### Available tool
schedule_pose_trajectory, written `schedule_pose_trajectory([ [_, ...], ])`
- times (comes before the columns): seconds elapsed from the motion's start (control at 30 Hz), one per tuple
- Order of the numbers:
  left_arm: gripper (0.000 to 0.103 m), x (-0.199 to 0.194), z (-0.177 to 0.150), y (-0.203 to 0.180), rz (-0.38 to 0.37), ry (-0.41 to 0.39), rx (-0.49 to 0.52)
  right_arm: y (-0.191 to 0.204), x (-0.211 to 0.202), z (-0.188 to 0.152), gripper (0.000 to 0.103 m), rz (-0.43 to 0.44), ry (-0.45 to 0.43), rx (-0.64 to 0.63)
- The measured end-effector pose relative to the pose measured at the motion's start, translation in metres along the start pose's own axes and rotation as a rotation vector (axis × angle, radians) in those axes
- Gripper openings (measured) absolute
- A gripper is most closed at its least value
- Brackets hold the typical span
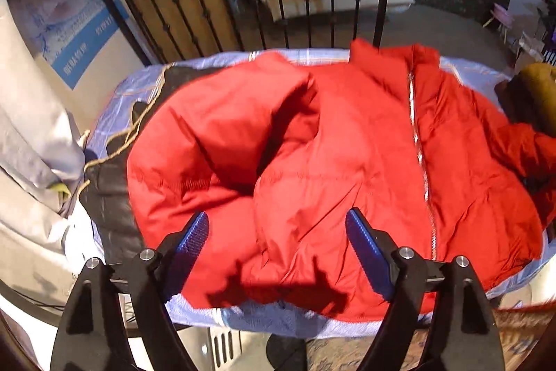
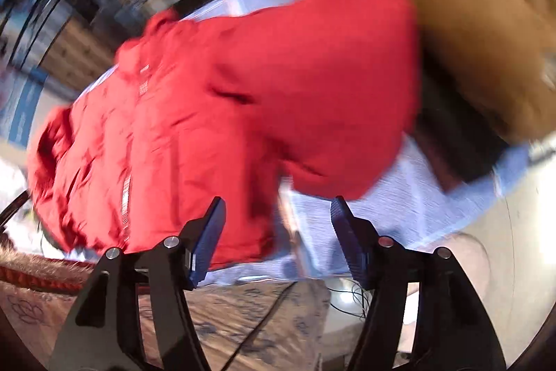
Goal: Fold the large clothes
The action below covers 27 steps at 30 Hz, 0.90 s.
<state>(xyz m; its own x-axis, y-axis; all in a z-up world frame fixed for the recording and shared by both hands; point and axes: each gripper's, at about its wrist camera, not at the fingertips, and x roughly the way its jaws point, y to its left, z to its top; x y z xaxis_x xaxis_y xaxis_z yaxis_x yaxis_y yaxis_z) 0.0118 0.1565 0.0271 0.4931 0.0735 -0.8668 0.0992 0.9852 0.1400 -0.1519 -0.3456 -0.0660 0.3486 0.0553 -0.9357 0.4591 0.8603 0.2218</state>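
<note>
A red puffer jacket (image 1: pixel 347 145) lies front up on a table under a pale blue checked cloth (image 1: pixel 278 315), zipper (image 1: pixel 422 162) closed, collar at the far side. Its left sleeve (image 1: pixel 222 113) is folded over the chest. My left gripper (image 1: pixel 278 218) is open and empty, just above the jacket's near hem. In the blurred right wrist view the jacket (image 2: pixel 208 113) fills the middle, with its right sleeve (image 2: pixel 340 106) lying out toward the cloth (image 2: pixel 399 211). My right gripper (image 2: pixel 278 207) is open and empty above the table's near edge, beside that sleeve's end.
A black garment (image 1: pixel 111 197) lies under the jacket at the left. A brown garment (image 2: pixel 469 23) is piled at the table's right end. A black iron railing (image 1: pixel 243 6) stands behind the table. Grey fabric (image 1: pixel 31 127) hangs at the left. A patterned rug (image 2: pixel 226 319) and cables lie below.
</note>
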Motion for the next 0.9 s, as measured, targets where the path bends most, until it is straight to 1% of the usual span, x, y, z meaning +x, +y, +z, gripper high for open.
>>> schedule_pose_trajectory([
  [0.03,0.079,-0.002,0.007,-0.005,-0.017,-0.012,-0.008,-0.013,0.006,-0.002,0.063,-0.025,0.002,0.037],
  [0.07,0.08,0.0,0.013,-0.019,-0.042,-0.023,-0.017,-0.02,0.004,-0.007,0.063,-0.027,-0.003,0.072],
  [0.13,0.079,0.001,0.02,-0.041,-0.09,-0.023,-0.012,-0.037,0.01,-0.009,0.063,-0.007,-0.03,0.142],
  [0.2,0.079,-0.002,0.024,-0.069,-0.156,-0.027,0.017,-0.054,0.015,-0.009,0.063,0.037,-0.052,0.218],
  [0.23,0.079,-0.003,0.027,-0.086,-0.187,-0.029,0.035,-0.065,0.021,-0.011,0.063,0.078,-0.054,0.265],
  [0.27,0.079,-0.008,0.028,-0.103,-0.224,-0.034,0.062,-0.069,0.023,-0.013,0.063,0.101,-0.055,0.29],
  [0.3,0.08,-0.012,0.028,-0.115,-0.242,-0.042,0.094,-0.074,0.029,-0.019,0.063,0.138,-0.072,0.332],
  [0.33,0.08,-0.013,0.024,-0.126,-0.248,-0.05,0.124,-0.075,0.032,-0.022,0.063,0.161,-0.084,0.353],
  [0.37,0.08,-0.016,0.021,-0.14,-0.249,-0.06,0.18,-0.078,0.039,-0.027,0.063,0.202,-0.098,0.389],
  [0.4,0.081,-0.018,0.018,-0.147,-0.246,-0.064,0.215,-0.079,0.048,-0.032,0.063,0.235,-0.099,0.427],
  [0.47,0.081,-0.018,0.014,-0.159,-0.247,-0.063,0.27,-0.079,0.07,-0.04,0.063,0.292,-0.076,0.492],
  [0.5,0.081,-0.019,0.013,-0.161,-0.257,-0.056,0.282,-0.081,0.08,-0.044,0.063,0.309,-0.066,0.53],
  [0.53,0.081,-0.021,0.013,-0.161,-0.263,-0.052,0.283,-0.085,0.09,-0.047,0.063,0.337,-0.07,0.576],
  [0.57,0.081,-0.02,0.013,-0.162,-0.268,-0.048,0.279,-0.087,0.096,-0.048,0.063,0.345,-0.075,0.603],
  [0.63,0.081,-0.019,0.014,-0.164,-0.272,-0.035,0.279,-0.087,0.103,-0.045,0.063,0.369,-0.096,0.625],
  [0.67,0.081,-0.018,0.014,-0.165,-0.273,-0.034,0.279,-0.086,0.105,-0.042,0.063,0.388,-0.122,0.631],
  [0.73,0.081,-0.019,0.015,-0.166,-0.272,-0.036,0.28,-0.082,0.106,-0.031,0.063,0.389,-0.147,0.617],
  [0.77,0.081,-0.018,0.015,-0.168,-0.272,-0.035,0.286,-0.082,0.106,-0.026,0.051,0.393,-0.156,0.607],
  [0.8,0.081,-0.019,0.015,-0.17,-0.274,-0.04,0.293,-0.08,0.103,-0.02,0.028,0.394,-0.152,0.592],
  [0.83,0.081,-0.019,0.015,-0.17,-0.274,-0.044,0.298,-0.078,0.1,-0.018,0.019,0.392,-0.151,0.58],
  [0.87,0.081,-0.02,0.015,-0.171,-0.278,-0.048,0.303,-0.076,0.087,-0.012,0.008,0.386,-0.159,0.559],
  [0.9,0.081,-0.021,0.015,-0.172,-0.284,-0.054,0.303,-0.073,0.07,-0.007,0.004,0.39,-0.187,0.523],
])
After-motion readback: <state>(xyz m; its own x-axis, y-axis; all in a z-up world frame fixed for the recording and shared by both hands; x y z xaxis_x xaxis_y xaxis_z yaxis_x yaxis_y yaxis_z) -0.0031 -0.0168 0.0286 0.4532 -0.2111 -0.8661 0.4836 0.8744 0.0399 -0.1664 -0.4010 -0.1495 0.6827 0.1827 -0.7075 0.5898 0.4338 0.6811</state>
